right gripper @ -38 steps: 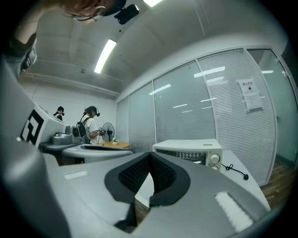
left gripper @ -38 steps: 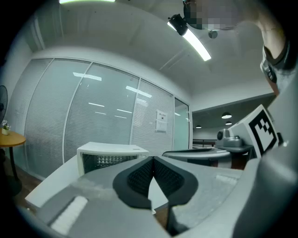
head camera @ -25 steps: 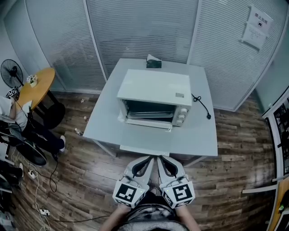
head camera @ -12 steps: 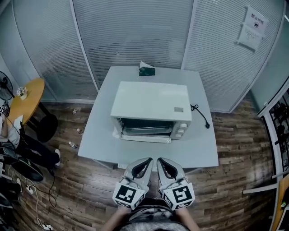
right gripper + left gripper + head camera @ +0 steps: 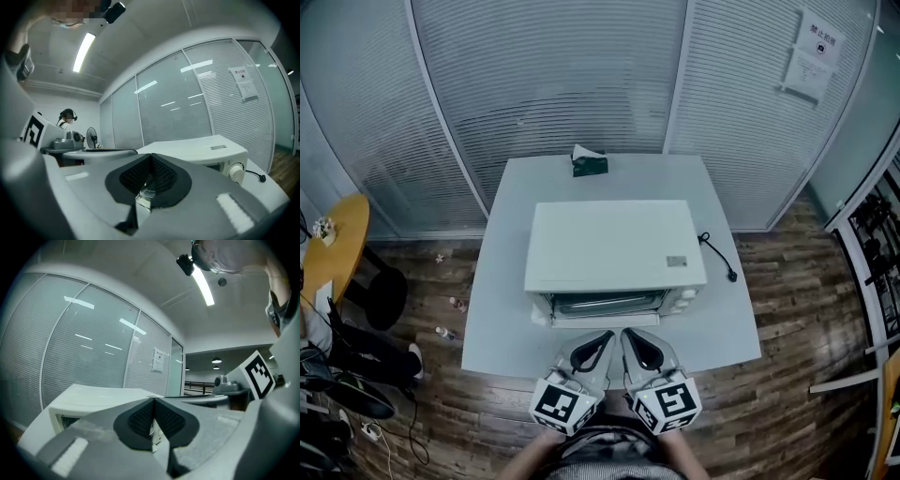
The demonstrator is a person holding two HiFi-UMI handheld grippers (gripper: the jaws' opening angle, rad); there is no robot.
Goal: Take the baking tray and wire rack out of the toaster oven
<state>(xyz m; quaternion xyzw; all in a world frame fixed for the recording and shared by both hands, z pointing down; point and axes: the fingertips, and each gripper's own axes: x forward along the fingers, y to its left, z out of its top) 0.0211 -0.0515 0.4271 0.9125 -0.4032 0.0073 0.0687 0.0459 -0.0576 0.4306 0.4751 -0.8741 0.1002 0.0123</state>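
Just short of the near edge of the counter point(image 5: 502, 309), the left tongs point(image 5: 602, 336) and the right tongs point(image 5: 630, 336) hang side by side, each with jaws pressed together on nothing, pointing level at the toaster oven point(image 5: 614, 246) straight ahead. Its door point(image 5: 598, 321) looks let down toward them, and in the dark mouth beyond I make out metal, the baking tray and wire rack point(image 5: 605, 303) I take it, though I cannot tell one from the other. To do this well, I'd say the jaws want opening before they reach the mouth, then going in level over the lowered door, pinching the front lip of one piece and drawing it straight out so it doesn't snag. Right of the mouth sit the knobs point(image 5: 684, 300), and a power cord point(image 5: 717, 255) trails off farther right. Behind the oven, well beyond the tongs, stands a small dark box point(image 5: 589, 164). Bare counter to either side looks a fair place to set the pieces down.
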